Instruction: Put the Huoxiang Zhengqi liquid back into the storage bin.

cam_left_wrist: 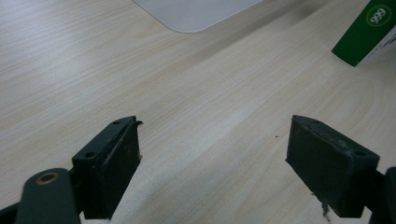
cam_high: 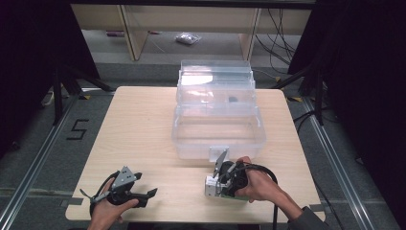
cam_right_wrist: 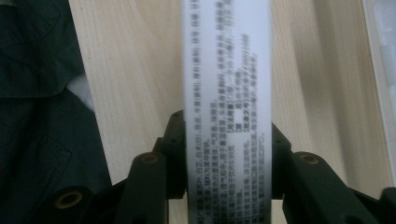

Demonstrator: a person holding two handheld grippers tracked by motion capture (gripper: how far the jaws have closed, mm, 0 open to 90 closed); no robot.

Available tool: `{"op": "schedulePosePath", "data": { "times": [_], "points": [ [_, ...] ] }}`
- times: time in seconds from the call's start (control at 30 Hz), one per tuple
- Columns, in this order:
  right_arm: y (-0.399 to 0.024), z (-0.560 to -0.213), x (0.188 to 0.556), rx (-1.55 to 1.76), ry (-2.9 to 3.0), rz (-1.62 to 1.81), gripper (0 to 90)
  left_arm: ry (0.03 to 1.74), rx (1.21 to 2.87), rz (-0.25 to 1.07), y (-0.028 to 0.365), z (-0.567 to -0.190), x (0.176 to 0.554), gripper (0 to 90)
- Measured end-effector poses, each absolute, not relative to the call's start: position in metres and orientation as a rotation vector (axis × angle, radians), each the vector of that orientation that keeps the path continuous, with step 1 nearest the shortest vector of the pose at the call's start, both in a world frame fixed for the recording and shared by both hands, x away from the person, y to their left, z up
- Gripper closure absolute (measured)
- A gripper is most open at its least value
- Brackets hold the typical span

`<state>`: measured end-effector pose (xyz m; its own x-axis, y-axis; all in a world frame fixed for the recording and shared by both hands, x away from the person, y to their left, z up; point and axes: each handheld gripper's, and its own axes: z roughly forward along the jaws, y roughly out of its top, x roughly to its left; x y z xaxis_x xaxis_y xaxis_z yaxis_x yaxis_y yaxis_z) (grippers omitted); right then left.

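Clamped between our right tongs [cam_right_wrist: 229, 154], jaws pressing both faces, sits the small box [cam_right_wrist: 226, 93], left tongs [cam_left_wrist: 212, 163] wide and empty beside; next, we judge, lift it toward the clear bin [cam_high: 218, 141] ahead.

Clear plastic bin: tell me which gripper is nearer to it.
Right. The right gripper, shut on a small box, sits just before the clear plastic bin; the left gripper lies farther left, open.

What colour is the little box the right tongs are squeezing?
The box has a white side with black print, clearest in the right gripper view; its other face is green.
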<state>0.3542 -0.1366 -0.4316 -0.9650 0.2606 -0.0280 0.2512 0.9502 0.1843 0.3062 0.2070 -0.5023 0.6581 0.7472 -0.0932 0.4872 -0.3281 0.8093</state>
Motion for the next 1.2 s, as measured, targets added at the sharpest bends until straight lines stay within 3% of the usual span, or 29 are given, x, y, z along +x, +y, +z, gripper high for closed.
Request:
{"op": "schedulePosePath", "data": {
  "times": [0.3, 1.2],
  "points": [
    [-0.131, -0.424, 0.356, 0.285, 3.046, 0.273, 64.1, 0.958, 1.996, 0.374, 0.207, -0.502, 0.306, 16.7],
    [-0.148, -0.352, 0.38, 0.366, 3.01, 0.372, 64.3, 0.971, 1.975, 0.376, 0.206, -0.503, 0.306, 16.7]
  ]
}}
